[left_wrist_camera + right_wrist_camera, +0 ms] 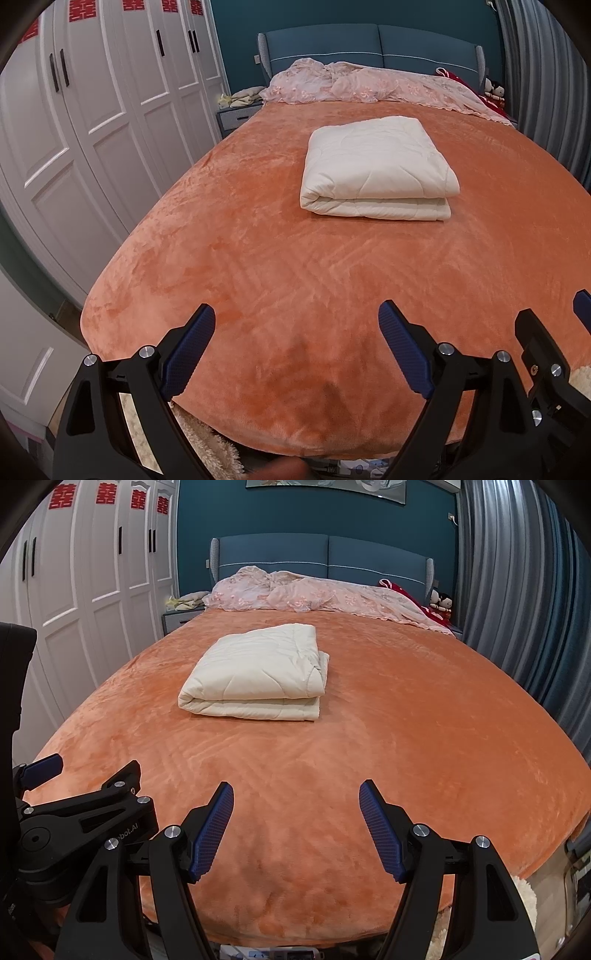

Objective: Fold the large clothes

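A cream quilted cover [376, 170] [255, 672] lies folded into a thick rectangular stack in the middle of the bed, on the orange fleece bedspread [258, 258] [406, 720]. My left gripper [297, 314] hangs over the foot of the bed, well short of the stack, its blue pads wide apart with nothing between them. My right gripper [296, 790] is beside it, likewise open and empty above the bedspread. Part of the right gripper's fingers [532, 332] shows at the right edge of the left wrist view, and the left gripper's fingers [40, 768] show at the left of the right wrist view.
A crumpled pink lace cover [354, 85] [314, 590] lies along the blue headboard [325, 557]. White wardrobes [92, 110] line the left side, a grey curtain [517, 590] the right. A bedside table [236, 118] with clutter stands at the head, dolls [441, 602] at the far right.
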Available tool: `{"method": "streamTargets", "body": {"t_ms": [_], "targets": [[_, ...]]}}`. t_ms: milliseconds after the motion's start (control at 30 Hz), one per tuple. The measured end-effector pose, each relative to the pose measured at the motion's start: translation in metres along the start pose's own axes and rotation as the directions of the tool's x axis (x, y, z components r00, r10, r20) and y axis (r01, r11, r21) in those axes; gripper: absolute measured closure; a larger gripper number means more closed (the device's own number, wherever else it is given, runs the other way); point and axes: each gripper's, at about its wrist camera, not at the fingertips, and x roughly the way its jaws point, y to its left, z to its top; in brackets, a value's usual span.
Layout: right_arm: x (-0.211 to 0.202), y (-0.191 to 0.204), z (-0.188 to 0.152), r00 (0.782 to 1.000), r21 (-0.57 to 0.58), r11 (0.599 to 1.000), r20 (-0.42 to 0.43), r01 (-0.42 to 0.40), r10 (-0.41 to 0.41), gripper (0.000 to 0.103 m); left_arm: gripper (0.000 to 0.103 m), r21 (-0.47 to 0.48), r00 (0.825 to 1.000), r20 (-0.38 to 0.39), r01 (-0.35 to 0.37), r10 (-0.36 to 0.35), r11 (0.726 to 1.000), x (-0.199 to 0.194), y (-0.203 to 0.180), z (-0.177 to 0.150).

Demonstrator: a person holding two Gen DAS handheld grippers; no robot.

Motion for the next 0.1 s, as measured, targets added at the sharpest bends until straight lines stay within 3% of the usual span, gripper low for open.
{"method": "streamTargets", "body": {"t_ms": [100], "targets": [[0.0007,0.0004,-0.0005,1.0,0.003,1.0,0.003,0.01,-0.01,0.032,0.016,0.002,1.0,0.0,-0.002,0.002,1.0,0.0009,-0.0003,0.0001]]}}
